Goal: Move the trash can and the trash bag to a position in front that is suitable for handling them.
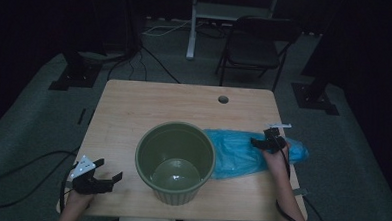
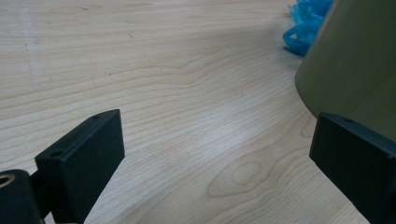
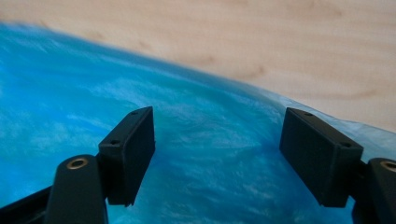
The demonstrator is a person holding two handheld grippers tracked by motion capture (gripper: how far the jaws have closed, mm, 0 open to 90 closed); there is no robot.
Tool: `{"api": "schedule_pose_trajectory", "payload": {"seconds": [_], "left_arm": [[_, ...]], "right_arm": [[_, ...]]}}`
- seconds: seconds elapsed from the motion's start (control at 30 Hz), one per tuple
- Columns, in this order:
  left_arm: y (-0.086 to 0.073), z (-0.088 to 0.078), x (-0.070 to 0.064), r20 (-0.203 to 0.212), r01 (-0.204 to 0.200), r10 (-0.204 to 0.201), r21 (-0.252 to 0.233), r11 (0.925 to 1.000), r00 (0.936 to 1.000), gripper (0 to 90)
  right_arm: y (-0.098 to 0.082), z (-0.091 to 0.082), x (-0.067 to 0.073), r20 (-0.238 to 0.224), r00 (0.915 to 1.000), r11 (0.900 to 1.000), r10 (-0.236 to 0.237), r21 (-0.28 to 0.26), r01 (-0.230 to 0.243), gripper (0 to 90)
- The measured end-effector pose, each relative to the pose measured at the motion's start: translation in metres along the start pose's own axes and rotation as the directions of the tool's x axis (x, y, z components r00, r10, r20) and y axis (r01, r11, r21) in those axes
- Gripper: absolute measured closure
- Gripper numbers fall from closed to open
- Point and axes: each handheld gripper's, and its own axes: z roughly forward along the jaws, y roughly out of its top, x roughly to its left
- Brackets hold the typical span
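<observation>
A green ribbed plant pot (image 1: 175,159) stands empty at the middle of the wooden table (image 1: 134,108). To its right a blue plastic bag (image 1: 237,153) lies flat on the tabletop, one end against the pot. My right gripper (image 1: 259,136) hovers low over the bag's right part with its jaws wide apart; in the right gripper view (image 3: 217,126) the blue plastic (image 3: 70,93) spreads beneath them, with none of it pinched. My left gripper (image 1: 111,169) rests near the front left corner, open and empty. Its own view (image 2: 217,135) has the pot's wall (image 2: 355,60) at the right.
A round cable hole (image 1: 223,99) sits near the table's far edge. Beyond the table stand a dark folding chair (image 1: 257,45) and a white stand leg (image 1: 191,25). Cables (image 1: 16,175) run over the grey floor at the left. Bare wood lies left of the pot.
</observation>
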Motion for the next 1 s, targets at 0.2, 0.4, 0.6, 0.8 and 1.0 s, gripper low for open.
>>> {"api": "schedule_pose_trajectory", "payload": {"seconds": [0.2,0.4,0.6,0.8,1.0], "left_arm": [[0.001,0.002,-0.002,0.009,-0.001,0.001,0.002,1.0,1.0,3.7],[0.001,0.004,-0.004,0.018,-0.002,0.002,0.002,1.0,0.9998,3.7],[0.002,0.003,-0.004,0.017,-0.002,0.002,-0.002,1.0,0.9999,3.7],[0.002,0.003,-0.003,0.016,-0.004,0.004,-0.003,1.0,0.9999,3.7],[0.002,0.003,-0.004,0.016,-0.008,0.008,-0.002,1.0,0.9998,3.7]], "right_arm": [[-0.012,-0.001,0.004,0.038,0.9986,0.998,-0.037,-0.039,0.038,50.5],[-0.015,-0.005,0.014,0.067,0.9951,0.996,-0.073,-0.051,0.076,89.3],[-0.011,-0.025,-0.002,0.129,0.9764,0.973,0.174,-0.173,-0.151,89.8],[-0.022,-0.044,-0.001,0.07,0.9573,0.94,0.281,-0.224,-0.259,56.2],[-0.027,-0.072,-0.016,0.06,0.9693,0.955,0.238,-0.195,-0.223,39.8]]}}
